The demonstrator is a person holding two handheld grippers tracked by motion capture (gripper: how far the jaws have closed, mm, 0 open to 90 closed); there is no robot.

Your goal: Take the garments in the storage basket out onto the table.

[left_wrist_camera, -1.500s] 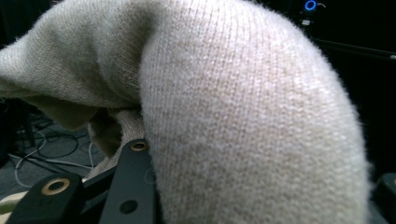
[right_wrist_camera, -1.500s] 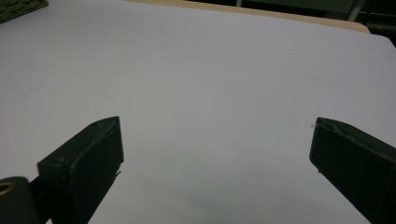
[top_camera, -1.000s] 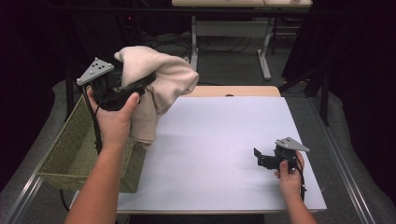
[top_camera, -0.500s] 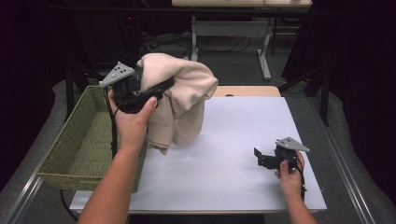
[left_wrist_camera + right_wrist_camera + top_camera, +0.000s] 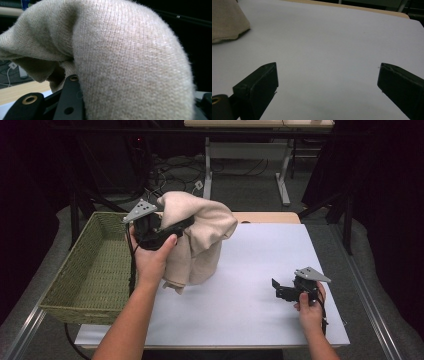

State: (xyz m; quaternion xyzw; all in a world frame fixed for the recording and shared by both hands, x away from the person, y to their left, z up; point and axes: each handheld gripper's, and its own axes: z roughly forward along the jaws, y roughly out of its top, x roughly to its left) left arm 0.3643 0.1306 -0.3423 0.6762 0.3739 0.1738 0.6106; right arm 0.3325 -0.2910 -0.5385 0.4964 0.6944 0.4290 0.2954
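With the left gripper clamped on the cloth, its draped bulk could slip free onto the worktop.

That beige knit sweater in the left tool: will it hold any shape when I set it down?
Probably not. The beige knit sweater droops in folds on both sides of the left tool, so it looks floppy. Its hem already bunches on the white table, so expect a slumped heap. The fuzzy knit should grip, not slip.

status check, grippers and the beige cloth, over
Left gripper shut on beige cloth, bottom edge on white sheet. Right gripper open, empty. Nothing in the way.
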